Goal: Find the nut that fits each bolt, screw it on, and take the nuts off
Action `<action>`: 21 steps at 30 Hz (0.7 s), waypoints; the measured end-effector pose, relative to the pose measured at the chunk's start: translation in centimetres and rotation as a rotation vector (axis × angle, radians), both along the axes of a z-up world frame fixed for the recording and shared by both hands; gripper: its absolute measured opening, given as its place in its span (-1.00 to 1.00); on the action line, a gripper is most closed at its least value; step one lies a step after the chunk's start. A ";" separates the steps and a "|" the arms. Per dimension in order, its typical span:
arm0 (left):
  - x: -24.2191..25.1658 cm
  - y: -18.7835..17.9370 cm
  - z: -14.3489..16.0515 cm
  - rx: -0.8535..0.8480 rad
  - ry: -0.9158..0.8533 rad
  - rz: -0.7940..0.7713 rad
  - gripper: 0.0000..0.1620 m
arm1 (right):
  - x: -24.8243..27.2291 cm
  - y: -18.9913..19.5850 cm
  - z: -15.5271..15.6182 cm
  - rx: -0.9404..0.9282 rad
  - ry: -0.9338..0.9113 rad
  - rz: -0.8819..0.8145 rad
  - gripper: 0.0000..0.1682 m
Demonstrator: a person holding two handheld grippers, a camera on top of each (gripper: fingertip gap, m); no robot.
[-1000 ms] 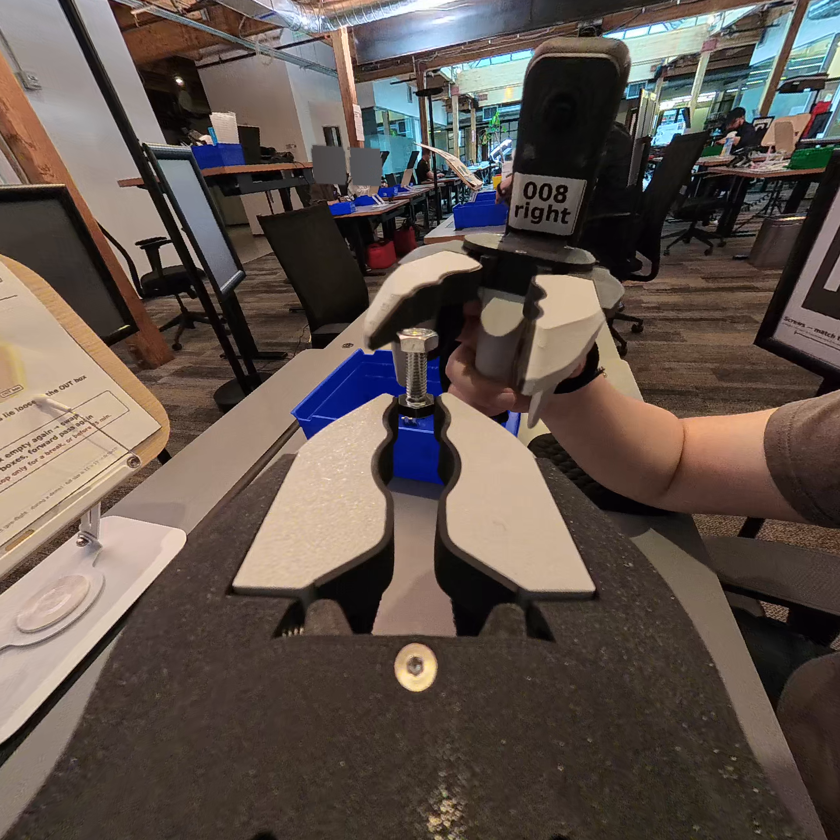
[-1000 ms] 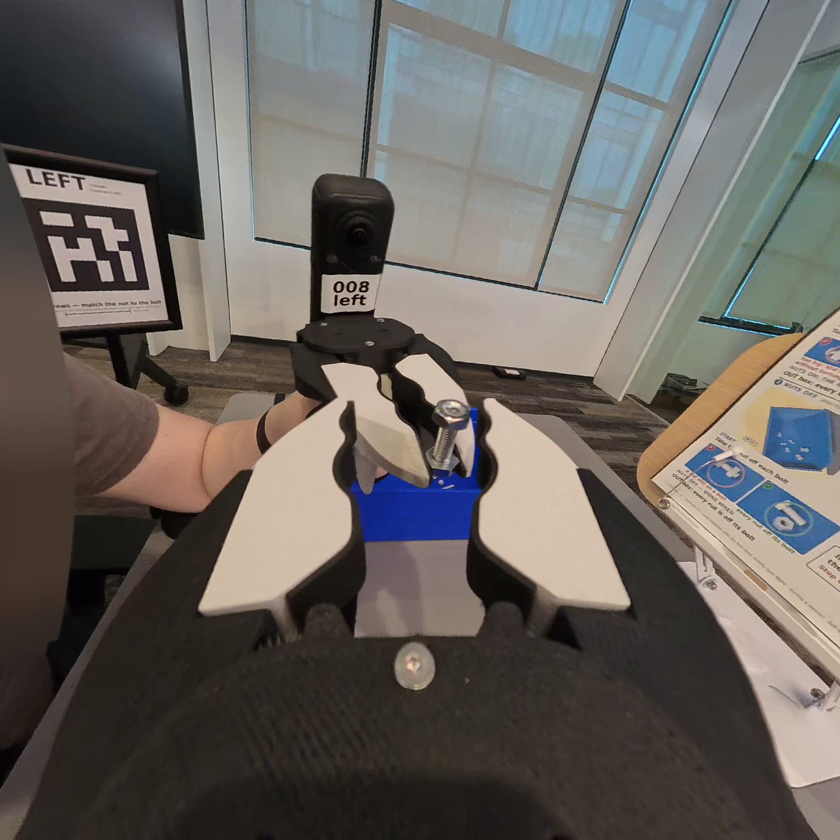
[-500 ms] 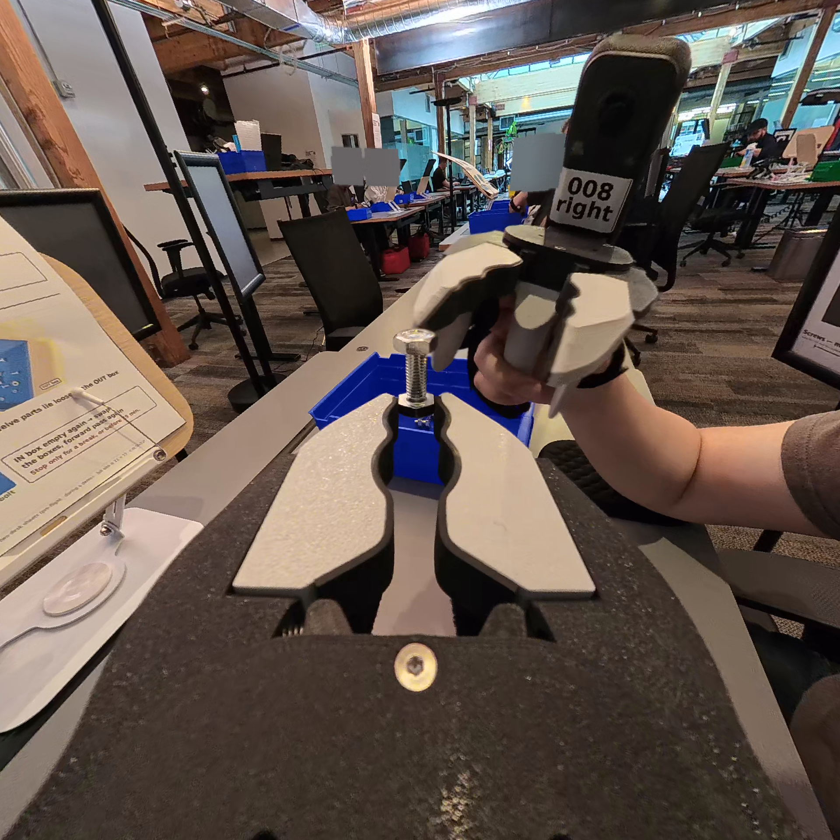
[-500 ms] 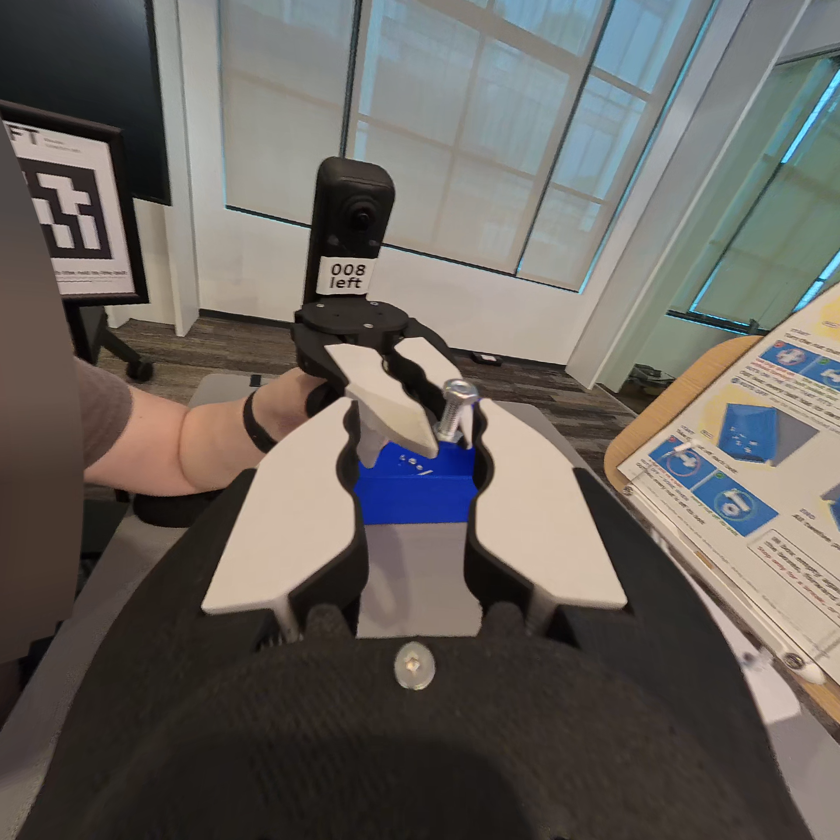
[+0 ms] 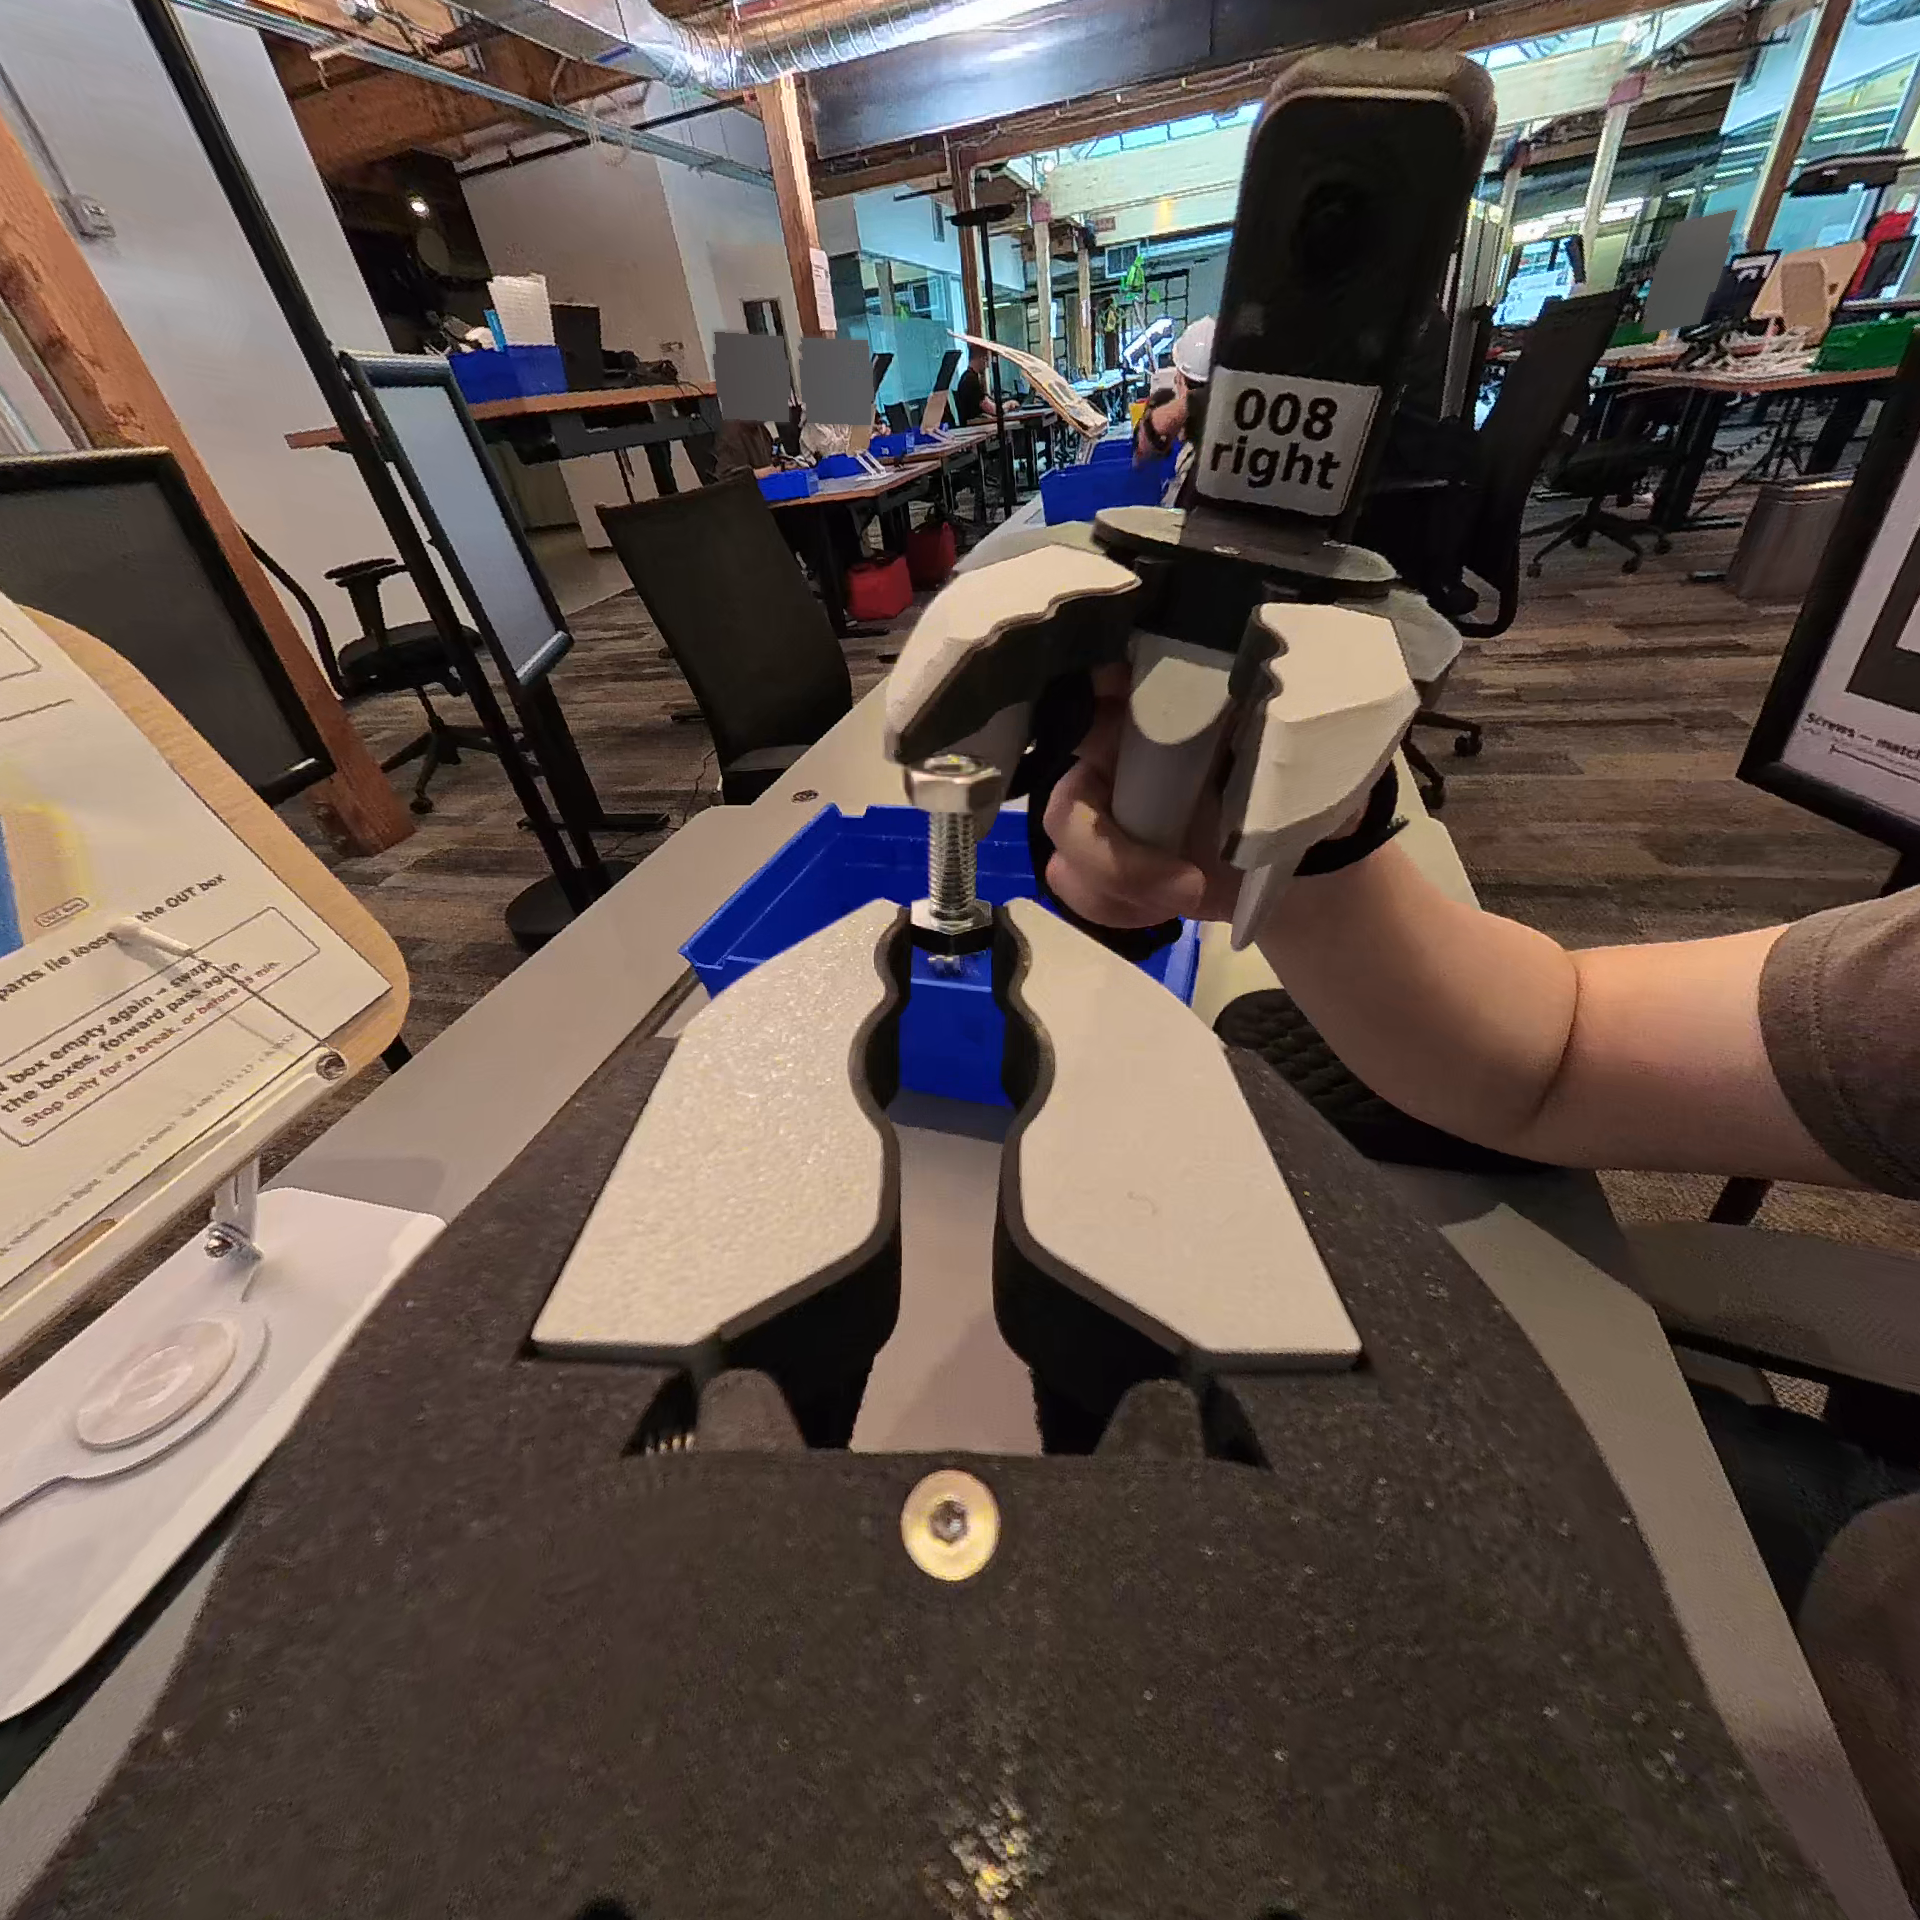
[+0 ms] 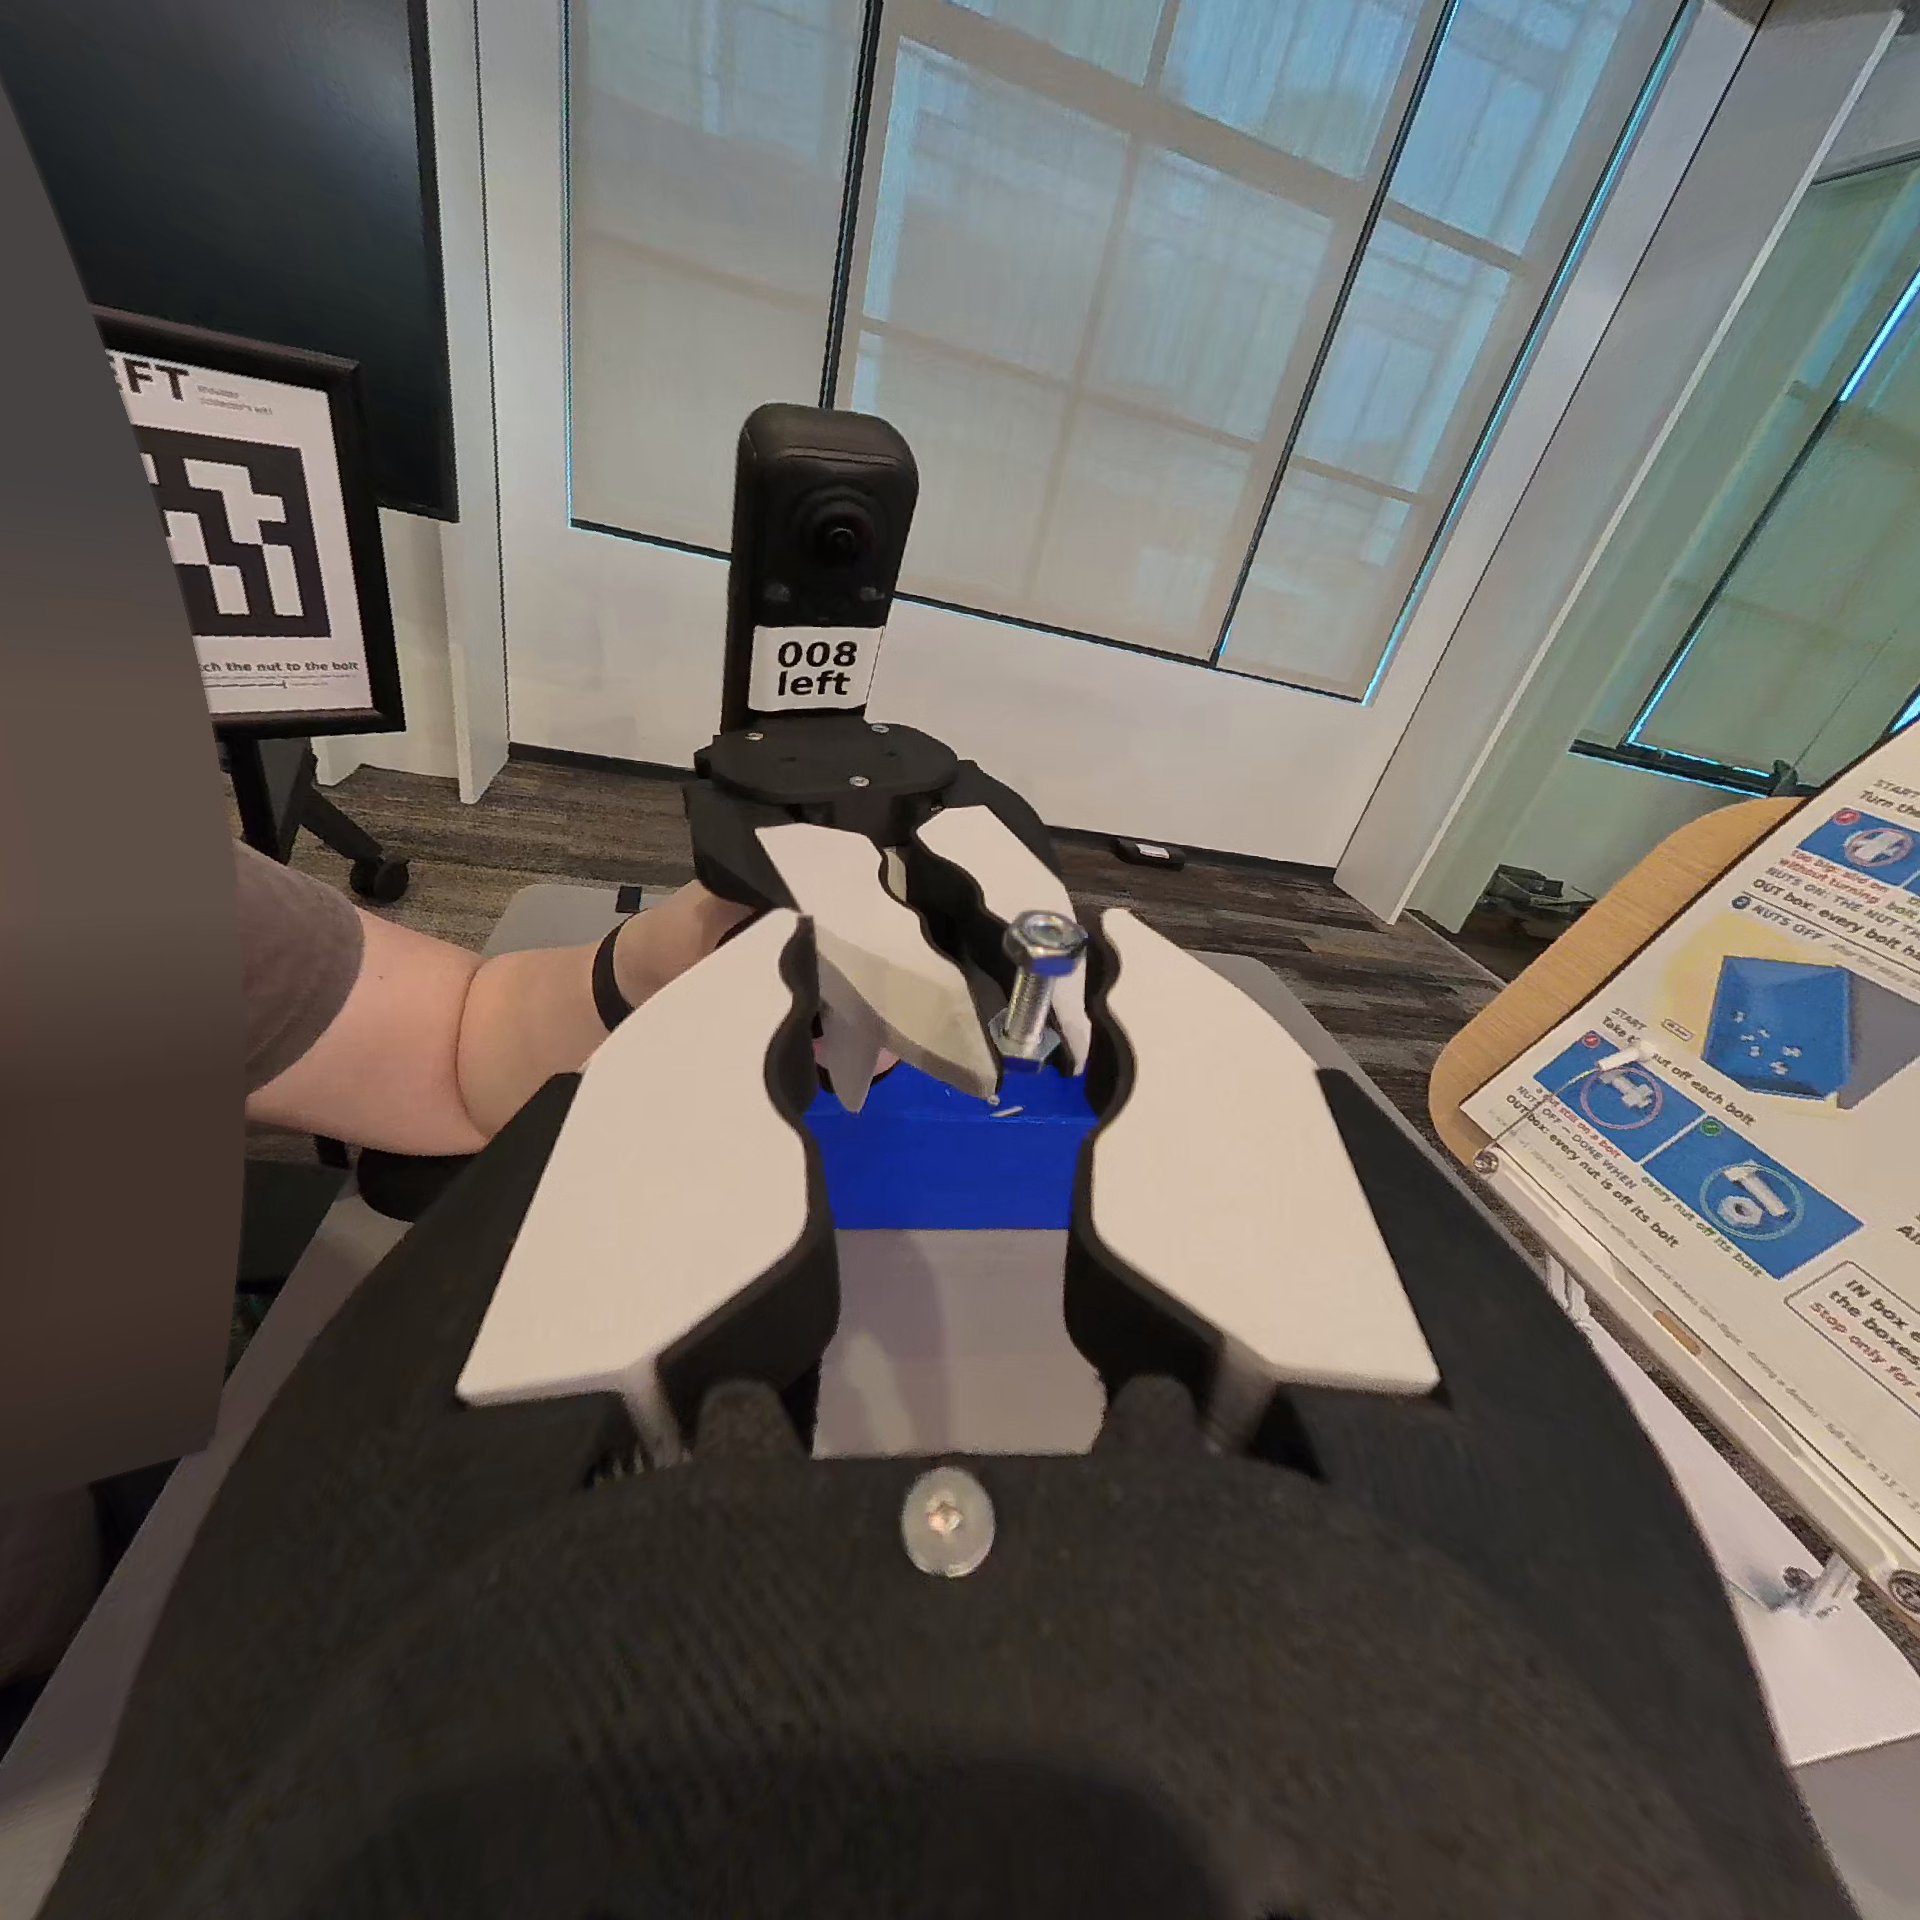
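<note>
Closest in the left wrist view, the left gripper (image 5: 948, 925) has its fingers (image 5: 758, 1122) pinched in narrow on a nut (image 5: 948, 918), which sits low on the thread of a bolt (image 5: 951, 831) standing upright, hex head on top. One finger of the right gripper (image 5: 1081, 790) sits right over the bolt head, looks like it's touching but I can't say for sure, and its other finger is well off to the right, so it's spread wide and holding nothing. From the right wrist view you get the same deal: the right gripper's (image 6: 951, 997) own fingers (image 6: 665, 1174) stand wide apart, with the bolt (image 6: 1034, 997) and nut (image 6: 1023, 1044) between the tips, closer to the right one. Just past and below all that there's a blue bin (image 5: 821, 894) on the grey tabletop (image 5: 540, 1049), with a few small bits lying inside. An instruction board (image 6: 1704, 1091) leans at the right edge in that view.
</note>
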State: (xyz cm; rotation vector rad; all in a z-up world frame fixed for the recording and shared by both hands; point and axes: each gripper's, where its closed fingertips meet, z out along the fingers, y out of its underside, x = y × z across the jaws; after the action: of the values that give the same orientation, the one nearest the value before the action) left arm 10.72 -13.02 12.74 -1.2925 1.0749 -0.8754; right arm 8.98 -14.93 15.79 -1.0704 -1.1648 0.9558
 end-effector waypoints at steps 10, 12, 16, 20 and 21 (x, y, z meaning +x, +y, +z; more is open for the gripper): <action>-0.3 0.0 0.3 -0.008 -0.018 -0.008 -0.83 | 0.3 0.2 0.2 0.007 0.009 -0.012 -0.35; 0.1 -0.4 0.2 -0.006 -0.012 -0.027 -0.83 | 0.2 0.3 0.4 -0.006 0.038 0.004 -0.31; 0.6 -0.9 0.1 -0.006 -0.016 -0.052 -0.83 | -0.5 -0.9 0.4 -0.041 0.085 0.118 -0.14; 0.6 -0.9 0.2 -0.009 -0.030 -0.055 -0.83 | -1.1 -1.9 0.3 -0.073 0.104 0.200 -0.05; 0.5 -0.9 0.3 -0.008 -0.033 -0.051 -0.83 | -1.2 -1.9 0.3 -0.075 0.107 0.200 -0.04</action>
State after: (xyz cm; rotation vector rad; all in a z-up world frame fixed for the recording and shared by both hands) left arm 11.25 -13.88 13.00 -1.2572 1.0835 -0.9372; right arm 7.80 -16.86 16.12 -0.9618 -1.1708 1.2069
